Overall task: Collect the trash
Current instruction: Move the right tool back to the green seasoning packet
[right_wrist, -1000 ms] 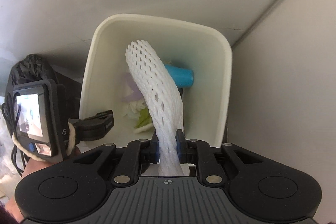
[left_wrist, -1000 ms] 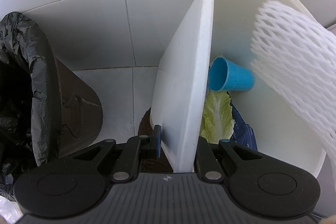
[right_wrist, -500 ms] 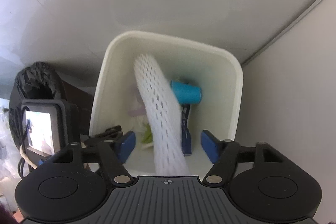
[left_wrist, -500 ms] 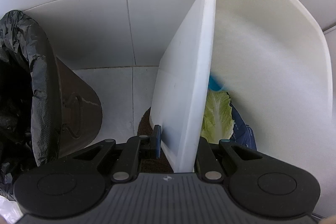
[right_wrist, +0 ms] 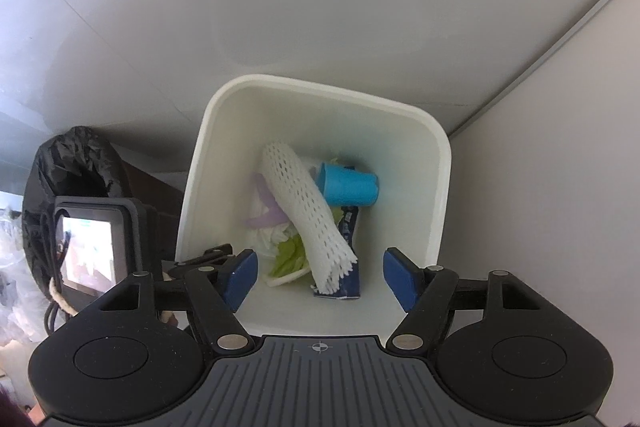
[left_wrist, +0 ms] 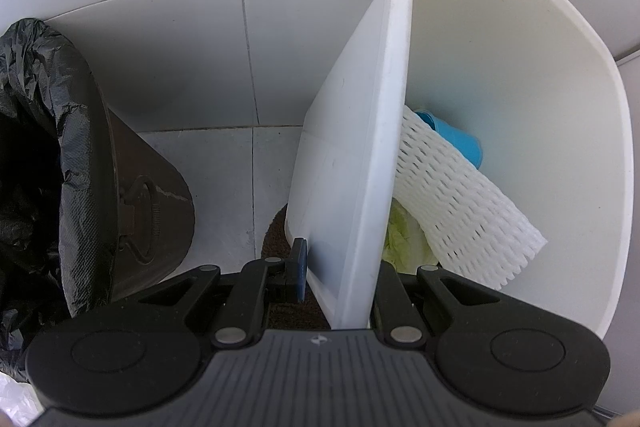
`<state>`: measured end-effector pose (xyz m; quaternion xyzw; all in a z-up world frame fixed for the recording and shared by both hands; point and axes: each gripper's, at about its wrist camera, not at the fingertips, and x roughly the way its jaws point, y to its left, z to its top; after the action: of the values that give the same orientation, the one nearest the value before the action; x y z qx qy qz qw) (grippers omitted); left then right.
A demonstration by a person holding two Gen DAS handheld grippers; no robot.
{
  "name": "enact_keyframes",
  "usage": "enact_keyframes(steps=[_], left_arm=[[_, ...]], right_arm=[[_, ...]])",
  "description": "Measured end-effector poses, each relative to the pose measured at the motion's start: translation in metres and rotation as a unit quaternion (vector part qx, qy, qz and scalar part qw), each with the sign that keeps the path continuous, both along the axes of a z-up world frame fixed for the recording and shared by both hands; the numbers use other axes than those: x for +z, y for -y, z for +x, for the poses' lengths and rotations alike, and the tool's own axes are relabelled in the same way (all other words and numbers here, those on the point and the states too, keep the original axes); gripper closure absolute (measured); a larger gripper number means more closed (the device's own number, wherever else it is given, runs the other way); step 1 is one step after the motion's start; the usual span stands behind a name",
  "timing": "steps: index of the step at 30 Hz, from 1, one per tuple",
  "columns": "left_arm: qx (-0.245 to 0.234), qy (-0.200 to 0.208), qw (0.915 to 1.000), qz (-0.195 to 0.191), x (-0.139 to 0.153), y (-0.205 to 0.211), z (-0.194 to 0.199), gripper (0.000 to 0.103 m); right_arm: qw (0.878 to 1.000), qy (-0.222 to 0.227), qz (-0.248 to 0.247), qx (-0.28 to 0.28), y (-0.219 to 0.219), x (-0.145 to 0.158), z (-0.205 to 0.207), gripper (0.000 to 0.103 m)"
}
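A white plastic bin [right_wrist: 440, 187] stands by the wall. My left gripper [left_wrist: 340, 267] is shut on the bin's left wall [left_wrist: 360, 147], one finger outside, one inside. In the bin lie a white foam net sleeve [right_wrist: 304, 203], a blue cup [right_wrist: 348, 183], green lettuce leaves [right_wrist: 290, 253], a dark blue wrapper [right_wrist: 346, 267] and pale purple scraps [right_wrist: 264, 211]. The sleeve [left_wrist: 452, 199], cup [left_wrist: 460, 143] and lettuce [left_wrist: 404, 241] also show in the left wrist view. My right gripper [right_wrist: 320, 275] is open and empty above the bin's near edge.
A brown bin with a black bag liner [left_wrist: 48, 167] stands to the left of the white bin; it also shows in the right wrist view [right_wrist: 76, 163]. White tiled floor [left_wrist: 224, 179] and wall lie behind. A grey panel [right_wrist: 560, 187] rises on the right.
My right gripper opened and let go of the foam net sleeve, which dropped into the white bin. The right gripper has risen. The left gripper kept its hold on the bin wall.
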<state>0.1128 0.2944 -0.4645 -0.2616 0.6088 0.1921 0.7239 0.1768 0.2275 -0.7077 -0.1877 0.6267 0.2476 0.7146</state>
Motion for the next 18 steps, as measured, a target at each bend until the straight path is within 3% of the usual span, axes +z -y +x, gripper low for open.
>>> enact_keyframes(steps=[8, 18], left_arm=[[0.001, 0.0, 1.0, 0.0, 0.0, 0.0, 0.0, 0.092], [0.003, 0.0, 1.0, -0.002, -0.001, 0.0, 0.0, 0.092]], right_arm=[[0.999, 0.006, 0.037, -0.012, 0.012, 0.038, 0.0, 0.033], [0.994, 0.037, 0.096, -0.029, 0.05, 0.133, -0.006, 0.032]])
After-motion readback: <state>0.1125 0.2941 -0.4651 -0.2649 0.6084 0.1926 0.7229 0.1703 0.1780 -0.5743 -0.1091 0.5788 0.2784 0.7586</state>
